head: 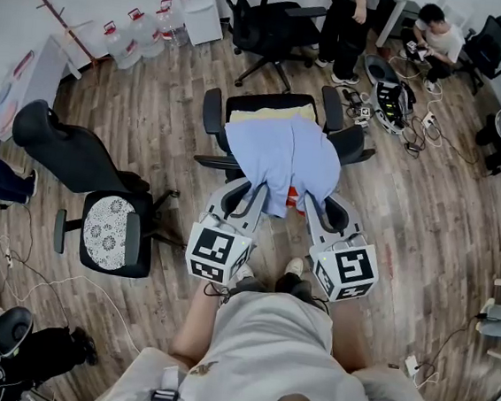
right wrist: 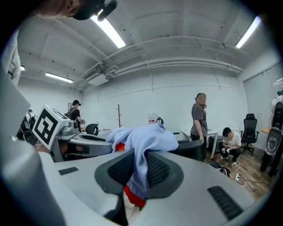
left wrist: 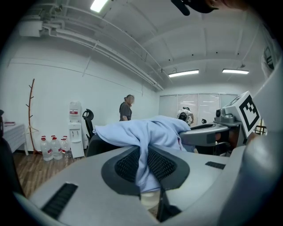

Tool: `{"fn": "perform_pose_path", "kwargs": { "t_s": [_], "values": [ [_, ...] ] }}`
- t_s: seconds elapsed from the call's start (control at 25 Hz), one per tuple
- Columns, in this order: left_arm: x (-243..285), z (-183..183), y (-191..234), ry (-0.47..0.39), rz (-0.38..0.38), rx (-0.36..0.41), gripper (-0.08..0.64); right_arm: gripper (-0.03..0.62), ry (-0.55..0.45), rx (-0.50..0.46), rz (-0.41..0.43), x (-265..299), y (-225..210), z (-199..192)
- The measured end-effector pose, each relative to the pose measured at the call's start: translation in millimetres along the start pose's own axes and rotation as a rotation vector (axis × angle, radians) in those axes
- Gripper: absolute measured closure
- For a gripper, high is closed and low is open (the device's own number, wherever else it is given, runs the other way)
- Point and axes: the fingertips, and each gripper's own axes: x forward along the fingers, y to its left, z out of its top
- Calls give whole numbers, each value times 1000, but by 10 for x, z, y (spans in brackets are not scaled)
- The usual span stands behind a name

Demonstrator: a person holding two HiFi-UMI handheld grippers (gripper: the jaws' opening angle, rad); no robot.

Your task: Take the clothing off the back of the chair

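A light blue garment with a red patch hangs over the back of a black office chair in the head view. My left gripper is shut on the garment's near left edge; blue cloth is pinched between its black pads. My right gripper is shut on the near right edge, where blue cloth with a red hem runs between the pads. Both grippers lie side by side, pointing at the chair back. The chair's back itself is hidden under the cloth.
Another black chair with a patterned seat stands at left. A third chair stands behind. People stand and sit at the far right among cables and gear. Water bottles line the far wall.
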Motion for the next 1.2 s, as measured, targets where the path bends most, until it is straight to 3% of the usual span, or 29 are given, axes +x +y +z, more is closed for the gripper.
{"fn": "perform_pose_path", "kwargs": {
  "t_s": [1.2],
  "values": [
    [-387, 93, -110, -33, -73, 42, 494, 526, -17, -7, -74, -280, 339, 95]
  ]
}}
